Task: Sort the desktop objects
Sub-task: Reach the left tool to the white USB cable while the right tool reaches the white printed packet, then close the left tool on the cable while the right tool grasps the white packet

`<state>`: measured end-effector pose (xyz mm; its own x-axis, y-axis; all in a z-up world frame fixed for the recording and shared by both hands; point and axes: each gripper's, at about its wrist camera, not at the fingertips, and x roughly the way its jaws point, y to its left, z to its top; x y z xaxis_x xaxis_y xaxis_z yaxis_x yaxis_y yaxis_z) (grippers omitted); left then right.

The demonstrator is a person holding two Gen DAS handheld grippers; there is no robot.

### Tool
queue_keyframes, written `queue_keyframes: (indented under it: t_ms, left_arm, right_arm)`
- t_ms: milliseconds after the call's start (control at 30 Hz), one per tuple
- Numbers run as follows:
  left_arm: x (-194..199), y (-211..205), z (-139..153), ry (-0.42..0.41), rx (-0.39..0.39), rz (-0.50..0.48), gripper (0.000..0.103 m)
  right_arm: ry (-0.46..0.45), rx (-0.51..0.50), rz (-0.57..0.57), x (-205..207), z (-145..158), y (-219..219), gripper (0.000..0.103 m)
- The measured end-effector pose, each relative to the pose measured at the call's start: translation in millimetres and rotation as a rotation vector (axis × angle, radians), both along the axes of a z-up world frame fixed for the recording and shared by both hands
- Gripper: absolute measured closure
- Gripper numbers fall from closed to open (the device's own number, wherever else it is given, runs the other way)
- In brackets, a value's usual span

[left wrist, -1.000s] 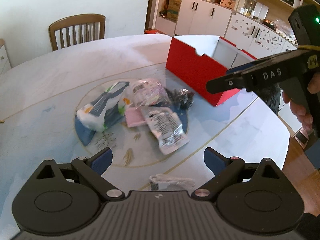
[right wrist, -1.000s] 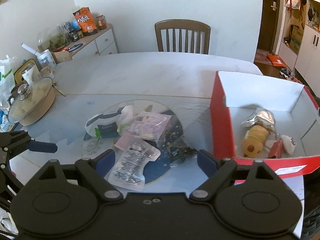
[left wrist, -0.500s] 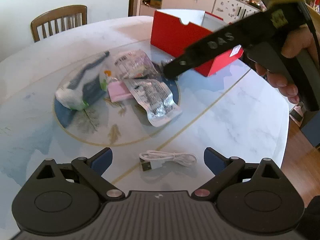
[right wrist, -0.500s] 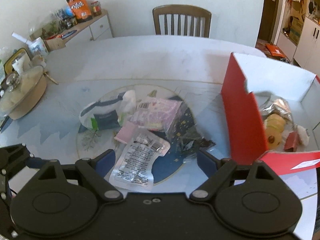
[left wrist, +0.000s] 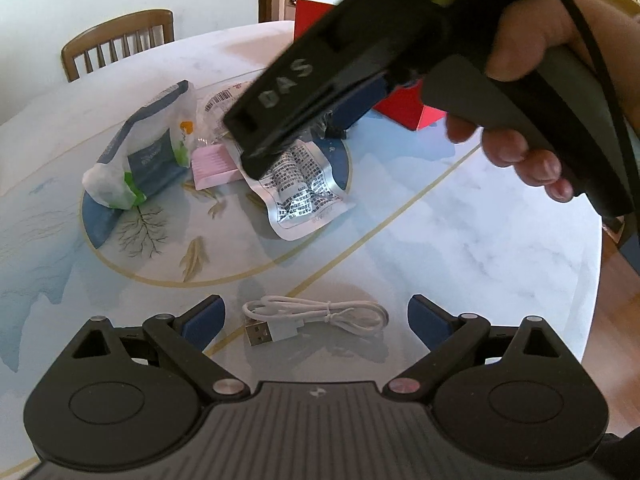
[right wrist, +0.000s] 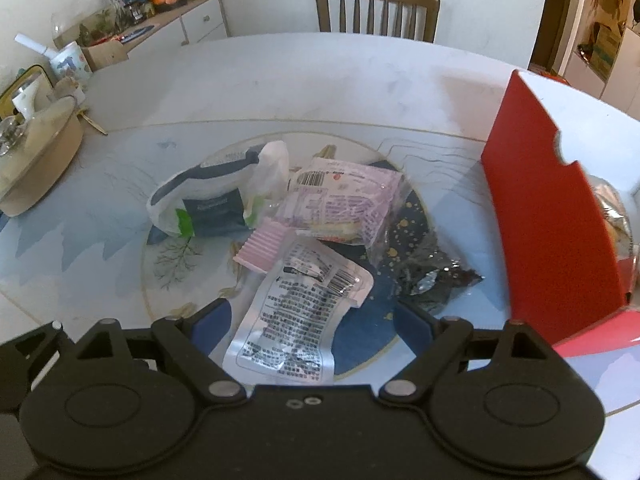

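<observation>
A coiled white USB cable (left wrist: 316,316) lies on the table between the fingers of my left gripper (left wrist: 316,320), which is open and not touching it. My right gripper (right wrist: 312,320) hangs open low over a silver printed pouch (right wrist: 300,312), whose near end lies between its fingers. Beside the pouch are a pink ribbed pad (right wrist: 264,248), a white and blue bag (right wrist: 216,200), a pale purple packet (right wrist: 344,204) and a dark foil wrapper (right wrist: 432,276). A red box (right wrist: 548,216) stands to the right. In the left wrist view a hand (left wrist: 520,40) holds the right gripper over the pile.
The pile sits on a round painted inlay (left wrist: 132,248) in the pale table. A wooden chair (right wrist: 376,12) stands at the far side. A lidded pot (right wrist: 36,152) and a mug are at the left. The table edge (left wrist: 592,280) drops off to the right of the cable.
Both grippers have come down toward the table. The cable now lies between the left gripper's fingers. The right gripper has moved left from the red box over the pile.
</observation>
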<state>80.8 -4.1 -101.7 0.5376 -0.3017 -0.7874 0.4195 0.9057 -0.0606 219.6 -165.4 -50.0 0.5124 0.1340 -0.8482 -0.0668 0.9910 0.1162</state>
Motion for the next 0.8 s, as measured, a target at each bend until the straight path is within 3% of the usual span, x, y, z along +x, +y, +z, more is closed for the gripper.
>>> queue_keyframes:
  t_ms: [400, 633, 700, 800]
  left_arm:
    - [-4.6, -9.0, -7.8, -0.031, 0.051, 0.000, 0.006]
    - [-4.8, -10.5, -5.2, -0.043, 0.059, 0.001, 0.018]
    - [-5.2, -11.6, -4.1, -0.049, 0.060, -0.002, 0.024]
    - [-5.5, -12.2, -3.0, -0.049, 0.060, -0.003, 0.024]
  right_arm:
    - [0.059, -0.034, -0.008, 16.1, -22.8, 16.0, 0.016]
    - [0.069, -0.050, -0.002, 17.0, -28.5, 20.4, 0.018]
    - [0.064, -0.065, 0.002, 16.6, -28.5, 22.4, 0.022]
    - [0.052, -0.082, 0.005, 15.5, -27.1, 23.7, 0.029]
